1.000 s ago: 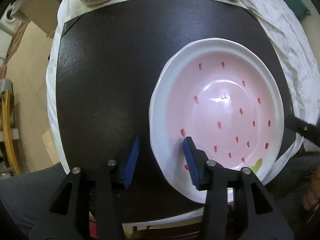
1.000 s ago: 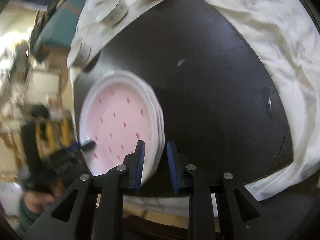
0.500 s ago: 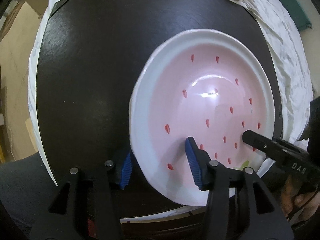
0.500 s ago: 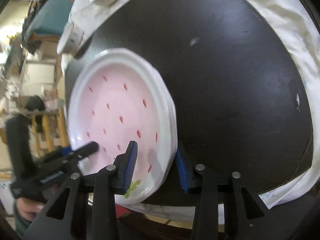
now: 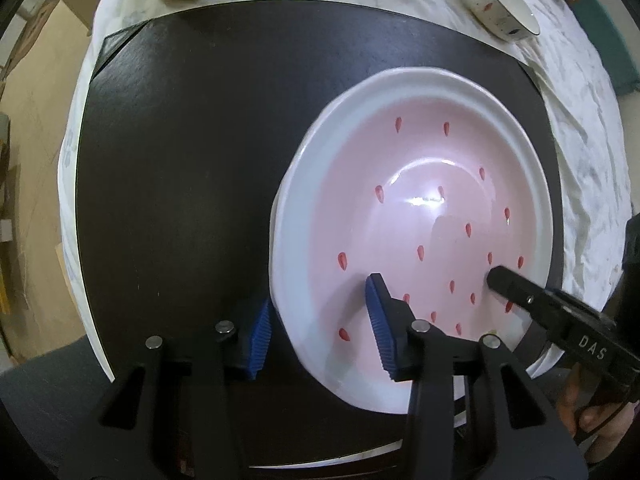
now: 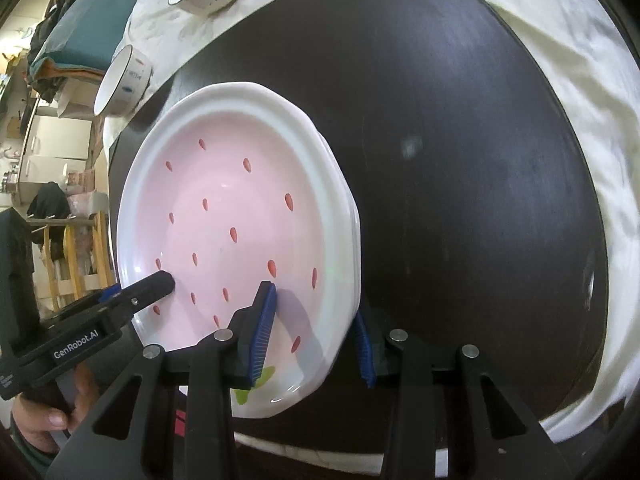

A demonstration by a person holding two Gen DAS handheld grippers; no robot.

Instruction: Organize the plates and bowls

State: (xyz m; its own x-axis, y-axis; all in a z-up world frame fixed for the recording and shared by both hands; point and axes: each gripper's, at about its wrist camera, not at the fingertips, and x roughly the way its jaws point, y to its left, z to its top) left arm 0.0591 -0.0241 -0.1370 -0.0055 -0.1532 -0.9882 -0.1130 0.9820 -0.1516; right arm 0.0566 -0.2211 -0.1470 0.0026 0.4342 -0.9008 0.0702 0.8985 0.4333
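Left wrist view first: the left gripper (image 5: 318, 312) points down with its blue ribbed pads apart. One pad is just outside the rim and the other is over the pink well, so the rim of the stack of white-rimmed pink ceramic plates with red drop marks (image 5: 420, 208) stands between the jaws. Neither pad looks pressed against it, so this gripper is open and holds nothing.

In the right wrist view the right gripper (image 6: 314, 320) straddles the opposite near part of the same stack (image 6: 224, 208). Its inner pad is over the well and its outer pad is tucked low beside the layered rims. Its jaws have just been opening, and I see no squeeze yet.

The stack sits on the dark round tabletop (image 5: 180, 160), toward its near edge, and a crumpled white cloth (image 5: 580, 140) lies around the dark surface. Small white patterned bowls (image 5: 500, 8) stand well apart at the far side.

The risks come from how the rim is taken:
- If the outer pads close above the lowest rim, only the upper plates would lift and the rest would drag or drop.
- The glaze looks slick, so a light pinch could let the stack slide out.
- Both grips are on the near half, so an uneven lift could tip the far side and spill plates toward the bowls.
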